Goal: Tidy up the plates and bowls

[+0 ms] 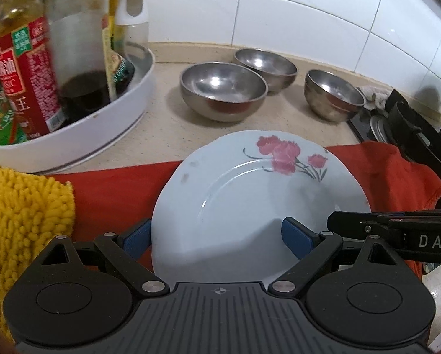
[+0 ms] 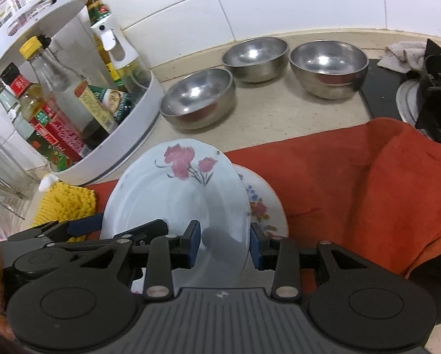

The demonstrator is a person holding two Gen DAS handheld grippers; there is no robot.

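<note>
Both my tongs, left (image 1: 217,237) and right (image 2: 225,244), clench the rose plate's (image 2: 176,203) edges, tilted over a second plate (image 2: 264,206) on the red cloth (image 2: 368,183). Uneven pulls could slip it loose, cracking both.

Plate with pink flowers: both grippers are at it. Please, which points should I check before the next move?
1. Plate rim between the right gripper's jaws: ok.
2. Plate rim between the left gripper's jaws: ok.
3. Pads pressing firmly on plate: cannot tell.
4. Plate lifted clear of second plate under it: cannot tell.
5. Bowls standing apart from plate: ok.
</note>
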